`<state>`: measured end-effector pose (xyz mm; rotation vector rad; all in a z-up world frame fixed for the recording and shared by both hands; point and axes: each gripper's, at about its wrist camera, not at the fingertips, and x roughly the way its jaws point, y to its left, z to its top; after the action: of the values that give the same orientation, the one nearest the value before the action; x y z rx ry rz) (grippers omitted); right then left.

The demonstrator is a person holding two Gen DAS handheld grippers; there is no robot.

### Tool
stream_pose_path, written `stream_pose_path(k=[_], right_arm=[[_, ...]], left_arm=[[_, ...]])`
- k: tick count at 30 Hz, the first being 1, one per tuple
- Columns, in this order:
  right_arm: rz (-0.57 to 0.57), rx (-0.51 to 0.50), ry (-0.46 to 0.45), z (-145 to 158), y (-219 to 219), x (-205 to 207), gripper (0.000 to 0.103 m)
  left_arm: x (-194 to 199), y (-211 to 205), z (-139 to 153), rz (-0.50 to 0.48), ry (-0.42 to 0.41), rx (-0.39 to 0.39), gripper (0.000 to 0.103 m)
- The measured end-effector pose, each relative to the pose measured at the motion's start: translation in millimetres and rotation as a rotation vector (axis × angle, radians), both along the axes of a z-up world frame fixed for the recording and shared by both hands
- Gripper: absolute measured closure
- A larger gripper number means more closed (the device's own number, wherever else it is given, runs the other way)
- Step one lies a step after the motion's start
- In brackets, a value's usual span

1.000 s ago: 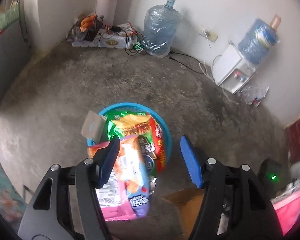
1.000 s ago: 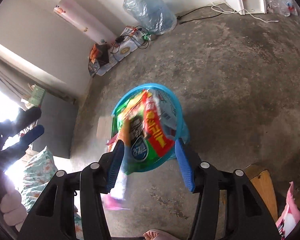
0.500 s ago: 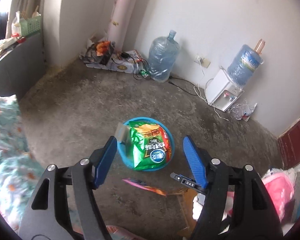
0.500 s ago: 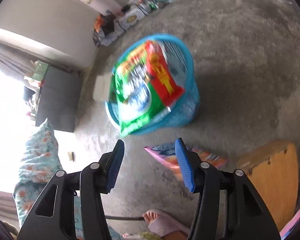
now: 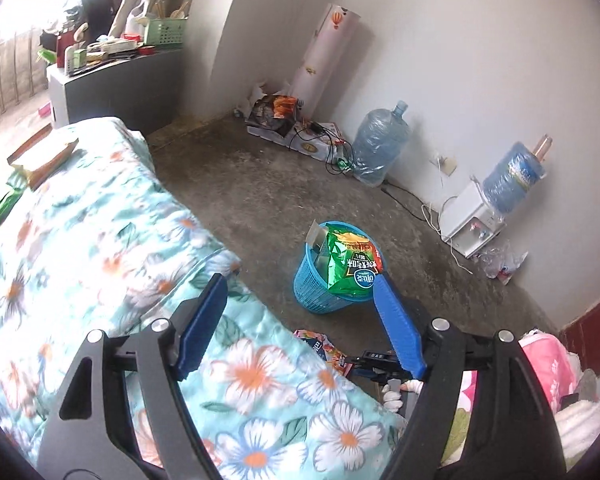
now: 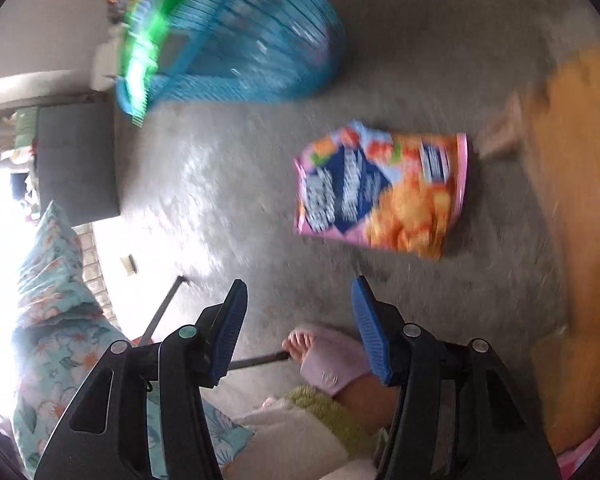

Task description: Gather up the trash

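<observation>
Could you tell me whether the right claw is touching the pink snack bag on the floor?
Apart. The right wrist view shows bare concrete between the open right claw and the pink snack bag, which lies flat ahead of it.

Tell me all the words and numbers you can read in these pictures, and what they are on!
"DAS": small label on the right tool, left wrist view.
Green chip bag in the blue basket: Chinese characters and a round blue logo, too small to read for sure.
Pink snack bag on the floor: blue panel with white writing, blurred.
Water jug label: too small.
Nothing else readable.
</observation>
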<state>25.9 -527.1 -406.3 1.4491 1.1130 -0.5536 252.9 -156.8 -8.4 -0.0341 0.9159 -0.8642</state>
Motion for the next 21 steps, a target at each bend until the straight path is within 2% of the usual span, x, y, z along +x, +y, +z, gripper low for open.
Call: stream_pose_path(k=[4,6,8,10,13,15,17,21], right_arm=[[-0.078,0.144,0.029,-45.2,24.9,-4.6,0.048],[-0.126,0.171,0.051,-63.0,31.0,-4.6,0.042],[-0.178,0.192,0.111,-82.0,35.0,-7.1,0.041],[-0.193,0.172,0.221,-98.1,36.8,-8.6,0.041],[-0.134,0.057,0.369,-110.8,31.1,-3.5,0.041],[-0.134,0.018,0.39,-116.7,27.3,-4.9,0.039],[-0.152,0.002,0.389,-124.6,22.1,-8.1,0.031],[-0.143,-0.004,0.409,-144.5,16.0,-12.0,0.03]], left_arm=[[-4.9,26.5,-1.6,0.034,0.011,0.001,0.031],[-6.1,36.9,-3.0,0.039,0.023,-0.004,0.03],[-6.6,42.0,-5.5,0.046,0.036,-0.007,0.03],[-7.3,44.4,-8.7,0.047,0.036,-0.003,0.03],[-6.0,48.5,-11.8,0.06,0.046,0.002,0.03],[-6.9,48.6,-13.1,0.067,0.053,0.001,0.03],[-6.0,50.6,-13.6,0.068,0.052,0.0,0.03],[-2.0,53.0,-16.6,0.072,0.055,0.015,0.03]])
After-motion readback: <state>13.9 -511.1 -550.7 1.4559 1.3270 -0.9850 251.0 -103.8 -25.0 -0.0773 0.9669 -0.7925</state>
